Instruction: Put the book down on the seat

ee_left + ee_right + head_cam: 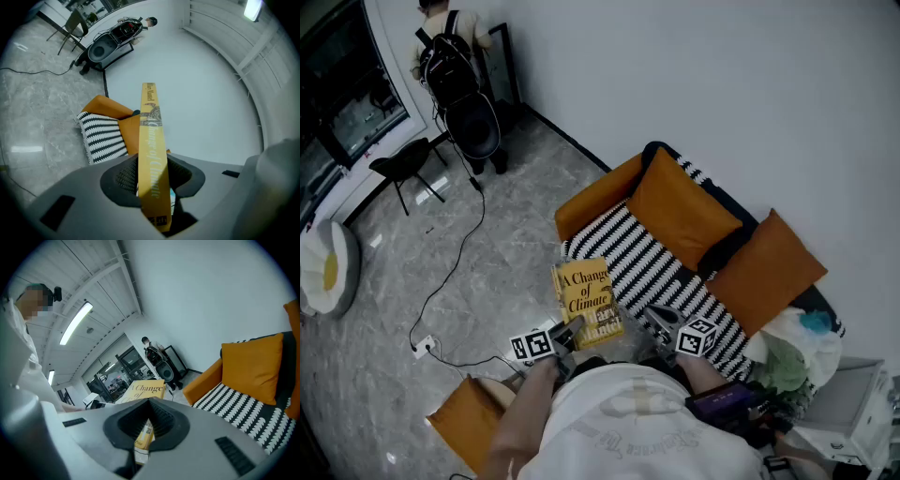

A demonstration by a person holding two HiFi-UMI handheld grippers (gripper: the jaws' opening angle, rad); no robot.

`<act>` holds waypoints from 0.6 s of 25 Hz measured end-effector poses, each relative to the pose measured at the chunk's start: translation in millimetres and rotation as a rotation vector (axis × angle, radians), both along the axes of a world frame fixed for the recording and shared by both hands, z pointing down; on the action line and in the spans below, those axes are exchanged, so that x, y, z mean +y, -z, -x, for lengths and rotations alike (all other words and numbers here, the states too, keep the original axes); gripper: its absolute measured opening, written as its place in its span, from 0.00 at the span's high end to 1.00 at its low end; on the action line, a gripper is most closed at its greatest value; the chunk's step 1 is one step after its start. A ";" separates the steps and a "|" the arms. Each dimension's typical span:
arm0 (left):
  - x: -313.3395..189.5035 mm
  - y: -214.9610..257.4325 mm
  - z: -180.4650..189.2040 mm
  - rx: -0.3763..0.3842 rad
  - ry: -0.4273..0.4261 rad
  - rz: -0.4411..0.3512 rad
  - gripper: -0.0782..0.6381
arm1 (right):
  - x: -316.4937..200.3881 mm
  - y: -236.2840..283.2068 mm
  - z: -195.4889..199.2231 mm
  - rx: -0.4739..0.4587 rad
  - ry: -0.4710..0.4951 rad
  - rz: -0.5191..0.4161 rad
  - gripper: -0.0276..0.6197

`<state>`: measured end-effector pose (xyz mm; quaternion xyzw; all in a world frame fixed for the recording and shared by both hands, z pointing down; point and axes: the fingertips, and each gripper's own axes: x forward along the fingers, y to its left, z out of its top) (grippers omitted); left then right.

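Floor of grey marbled tile (384, 375) fills the head view's 9 o'clock side, where a white round cushion with a yellow centre (326, 270) is cut off by the edge. At 11 o'clock a person with a black backpack (448, 56) stands back-turned, head clipped by the top border, near a black chair (405, 164), and a thin black cable (459, 258) trails down the floor. At 7 o'clock an orange cushion (461, 424) is half hidden behind the camera wearer's arm. Beside it the left gripper (566, 334) has its jaws set wide on the lower end of the yellow paperback book (587, 298), pads against both covers with the spine between them, so the lowest words of the title are covered. The book hangs in the air at the centre, just off the front edge of the black-and-white striped sofa seat (630, 255), not resting on it. At the book's 4 o'clock the right gripper (654, 317) has its ridged pads drawn together; a corner of the book shows through a thin slit beneath them, and whether it touches them cannot be told. At 4 o'clock of the view a white-and-green heap (792, 352) is too unclear to name.
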<state>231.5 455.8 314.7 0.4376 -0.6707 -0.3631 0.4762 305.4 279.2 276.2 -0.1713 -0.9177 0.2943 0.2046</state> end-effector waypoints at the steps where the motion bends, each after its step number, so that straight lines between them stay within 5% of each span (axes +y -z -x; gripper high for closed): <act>1: 0.0 -0.5 1.2 -0.004 -0.006 0.000 0.69 | -0.1 1.7 2.6 -0.011 0.000 0.006 0.94; 15: 30.4 0.1 16.7 -0.013 0.013 0.007 0.69 | 26.3 5.8 23.5 -0.036 0.008 0.010 0.93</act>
